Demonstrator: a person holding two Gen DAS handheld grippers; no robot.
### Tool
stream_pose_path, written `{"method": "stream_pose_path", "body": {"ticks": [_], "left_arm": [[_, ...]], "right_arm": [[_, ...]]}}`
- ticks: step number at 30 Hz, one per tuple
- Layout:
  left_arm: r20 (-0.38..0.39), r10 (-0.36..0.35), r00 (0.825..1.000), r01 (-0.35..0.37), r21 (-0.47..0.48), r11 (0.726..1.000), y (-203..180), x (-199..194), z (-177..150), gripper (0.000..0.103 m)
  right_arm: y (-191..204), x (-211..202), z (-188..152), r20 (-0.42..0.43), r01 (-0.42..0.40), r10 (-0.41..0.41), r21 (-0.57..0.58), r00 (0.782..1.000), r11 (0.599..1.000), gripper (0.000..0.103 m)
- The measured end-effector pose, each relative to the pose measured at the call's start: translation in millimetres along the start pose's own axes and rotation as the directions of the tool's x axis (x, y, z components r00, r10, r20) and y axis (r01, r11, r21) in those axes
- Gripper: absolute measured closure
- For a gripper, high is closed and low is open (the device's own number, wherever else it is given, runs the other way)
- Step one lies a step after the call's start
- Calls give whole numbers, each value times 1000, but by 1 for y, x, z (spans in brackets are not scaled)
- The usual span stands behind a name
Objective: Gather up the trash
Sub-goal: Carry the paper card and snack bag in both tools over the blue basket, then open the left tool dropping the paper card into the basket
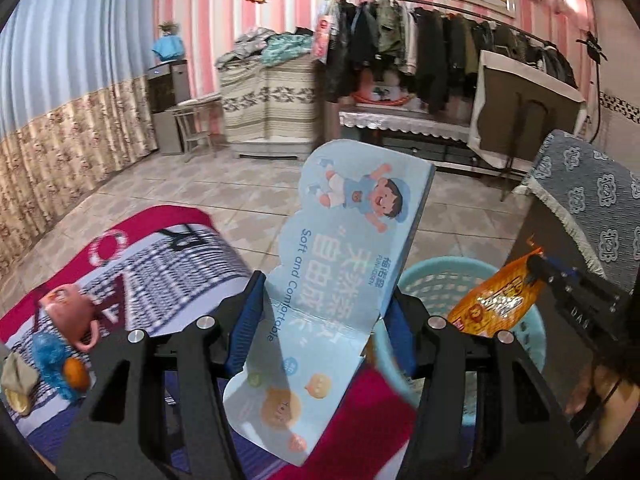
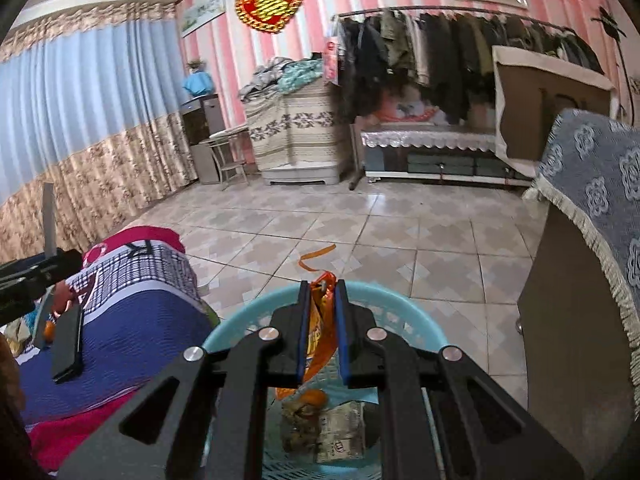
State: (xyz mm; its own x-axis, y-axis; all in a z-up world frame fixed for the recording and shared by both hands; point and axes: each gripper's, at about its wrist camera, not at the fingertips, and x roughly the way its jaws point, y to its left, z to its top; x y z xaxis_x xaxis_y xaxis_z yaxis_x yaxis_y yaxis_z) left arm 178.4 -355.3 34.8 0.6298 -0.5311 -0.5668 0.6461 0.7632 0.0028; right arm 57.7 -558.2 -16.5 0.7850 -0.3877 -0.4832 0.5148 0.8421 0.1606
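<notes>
Between the left gripper (image 1: 324,316) jaws a blue card (image 1: 344,240) stands clamped, the basket (image 1: 532,344) low to the right. Carry the card over the rim before letting go (it is long and could catch the edge).

From the right wrist, the right gripper (image 2: 322,320) is closed on an orange wrapper (image 2: 320,336), directly above the basket (image 2: 240,320); release can follow here. Inside lie crumpled wrappers (image 2: 340,432) and something orange (image 2: 312,398), unclear.
</notes>
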Motion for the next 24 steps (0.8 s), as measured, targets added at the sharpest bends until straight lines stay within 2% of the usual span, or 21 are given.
{"method": "stream_pose_path", "body": {"ticks": [6, 8, 11, 14, 18, 24], "left_arm": [[-21, -48, 999, 48, 8, 999, -31, 28, 2, 48], [-26, -47, 999, 47, 12, 999, -41, 36, -6, 48], [-66, -92, 994, 91, -12, 996, -56, 55, -21, 48], [-90, -63, 994, 67, 48, 997, -68, 70, -31, 48], [-99, -91, 991, 92, 8, 996, -73, 85, -34, 48], [-114, -107, 988, 109, 9, 994, -92, 100, -35, 47]], "right_arm": [[-17, 5, -2, -15, 32, -32, 12, 999, 999, 91], [-20, 7, -5, -23, 43, -43, 14, 999, 999, 91], [-26, 10, -7, -37, 55, -54, 35, 998, 998, 91], [-31, 10, -10, -46, 64, -62, 48, 997, 997, 91], [-39, 11, -13, -58, 84, -80, 75, 995, 994, 91], [-49, 9, -19, -68, 109, -101, 121, 993, 987, 91]]}}
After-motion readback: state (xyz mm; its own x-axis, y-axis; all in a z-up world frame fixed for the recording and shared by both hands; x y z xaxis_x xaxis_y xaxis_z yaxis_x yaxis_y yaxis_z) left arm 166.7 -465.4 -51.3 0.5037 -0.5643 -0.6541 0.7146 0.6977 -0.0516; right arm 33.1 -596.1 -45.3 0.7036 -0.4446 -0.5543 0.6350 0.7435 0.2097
